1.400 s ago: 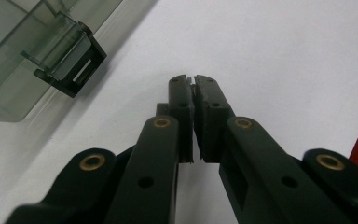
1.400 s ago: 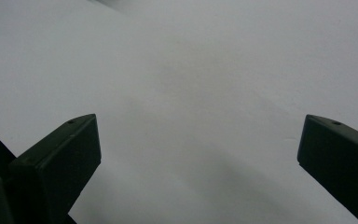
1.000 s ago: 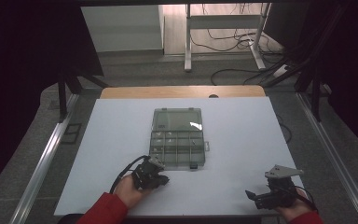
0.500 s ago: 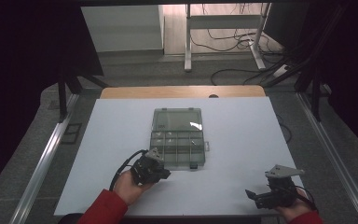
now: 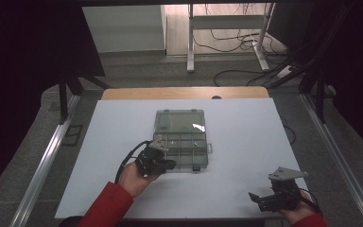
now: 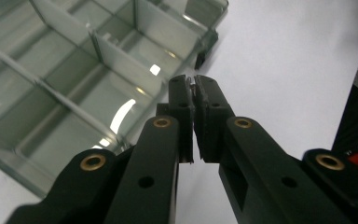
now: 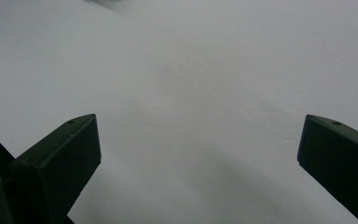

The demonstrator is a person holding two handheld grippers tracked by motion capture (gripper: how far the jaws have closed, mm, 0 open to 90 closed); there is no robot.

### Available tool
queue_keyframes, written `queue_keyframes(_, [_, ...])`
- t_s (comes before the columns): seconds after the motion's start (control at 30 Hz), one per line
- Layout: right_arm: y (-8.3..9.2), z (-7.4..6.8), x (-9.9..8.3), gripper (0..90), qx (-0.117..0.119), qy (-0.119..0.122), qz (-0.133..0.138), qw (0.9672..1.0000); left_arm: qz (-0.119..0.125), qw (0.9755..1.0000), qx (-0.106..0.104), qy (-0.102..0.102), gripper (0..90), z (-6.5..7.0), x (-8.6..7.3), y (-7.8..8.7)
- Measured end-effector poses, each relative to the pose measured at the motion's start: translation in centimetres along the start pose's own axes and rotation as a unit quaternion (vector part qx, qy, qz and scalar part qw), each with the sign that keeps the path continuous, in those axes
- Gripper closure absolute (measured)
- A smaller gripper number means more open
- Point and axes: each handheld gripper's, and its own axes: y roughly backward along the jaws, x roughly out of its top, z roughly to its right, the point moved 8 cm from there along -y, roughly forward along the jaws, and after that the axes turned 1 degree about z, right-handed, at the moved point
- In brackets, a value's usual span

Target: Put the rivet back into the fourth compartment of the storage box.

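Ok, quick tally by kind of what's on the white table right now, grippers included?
Clear compartment box: 1
Handheld grippers: 2, the left gripper at the box's near edge and the right gripper apart at the near right
White table itself: 1
Total: 4 (3 things on the table, plus the table)

one clear compartment box [image 5: 181, 138], two tools, one white table [image 5: 246, 142].

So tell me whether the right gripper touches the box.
Apart. The high view shows the right gripper at the table's near right corner, bare white table between it and the box.
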Motion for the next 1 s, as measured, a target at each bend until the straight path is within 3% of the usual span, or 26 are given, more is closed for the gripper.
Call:
queue_keyframes(0.4, [0.0, 0.0, 0.0, 0.0, 0.0, 0.001, 0.0, 1.0, 0.015, 0.9998, 0.005, -0.01, 86.7, -0.6, 3.5, -0.8])
queue_keyframes(1.0, [0.0, 0.0, 0.0, 0.0, 0.001, 0.001, -0.001, 1.0, 0.023, 0.9997, 0.013, -0.002, 86.7, -2.1, 6.4, -2.5])
